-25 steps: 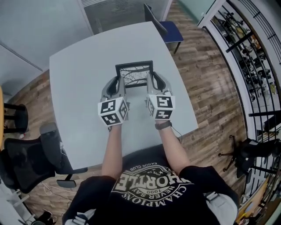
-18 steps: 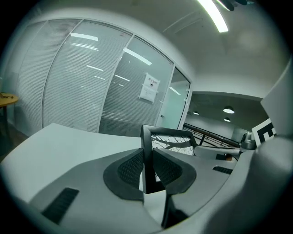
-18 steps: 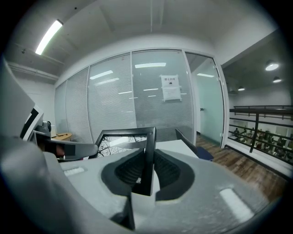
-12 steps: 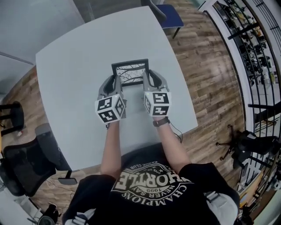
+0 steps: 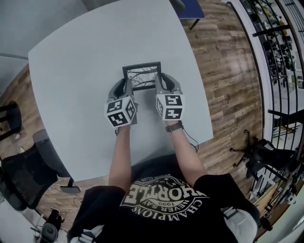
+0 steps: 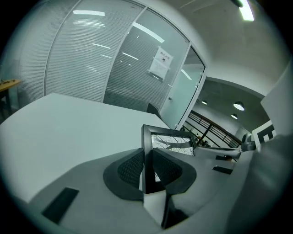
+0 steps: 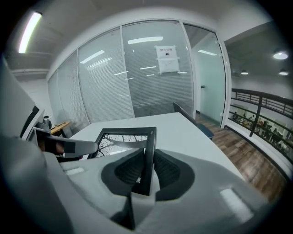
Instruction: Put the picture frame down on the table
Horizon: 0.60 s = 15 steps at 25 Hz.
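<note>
Pale grey tabletop (image 5: pixel 76 71) with rounded corners fills the middle of the head view, over a wood-plank floor (image 5: pixel 218 71). A black office chair (image 5: pixel 23 175) stands off its near left corner, and a blue seat (image 5: pixel 192 5) is cut off at the top edge.

A black rectangular picture frame (image 5: pixel 141 76) holding a black-and-white print of bare branches is over the middle of the table. The left gripper (image 5: pixel 127 86) is clamped on its left side rail, the right gripper (image 5: pixel 158 83) on its right rail. Each gripper view shows the ribbed dark pads pressed against both faces of the black rail (image 6: pixel 146 157) (image 7: pixel 149 151).

In the head view the frame's near edge is hidden behind the grippers and their marker cubes, and the hands are covered too; only bare forearms show. No view shows whether the frame touches the table or hangs just above it.

Behind the table runs a glass partition with blinds (image 6: pixel 91 59), and a paper notice (image 6: pixel 160 62) on it has print too small to read.
</note>
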Motion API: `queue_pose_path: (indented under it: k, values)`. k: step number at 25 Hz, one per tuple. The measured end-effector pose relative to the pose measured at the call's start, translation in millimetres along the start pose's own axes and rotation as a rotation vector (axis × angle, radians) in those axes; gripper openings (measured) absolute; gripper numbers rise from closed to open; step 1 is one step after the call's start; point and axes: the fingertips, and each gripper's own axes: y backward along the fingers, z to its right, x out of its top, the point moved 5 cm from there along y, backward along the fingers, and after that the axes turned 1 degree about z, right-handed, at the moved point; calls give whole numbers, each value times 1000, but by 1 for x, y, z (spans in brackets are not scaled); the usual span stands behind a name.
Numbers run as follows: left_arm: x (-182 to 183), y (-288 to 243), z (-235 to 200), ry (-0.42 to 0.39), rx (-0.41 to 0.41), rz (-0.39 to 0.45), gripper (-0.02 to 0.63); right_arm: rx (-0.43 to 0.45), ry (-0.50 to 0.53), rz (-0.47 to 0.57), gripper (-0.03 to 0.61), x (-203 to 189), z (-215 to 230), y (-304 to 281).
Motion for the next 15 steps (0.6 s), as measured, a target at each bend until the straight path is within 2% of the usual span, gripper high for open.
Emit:
queue_pose_path:
  k: [15]
  values:
    - [-34,-75,-24,-53,59,-171,69,-21,-15,-161,67,-47,25,-70]
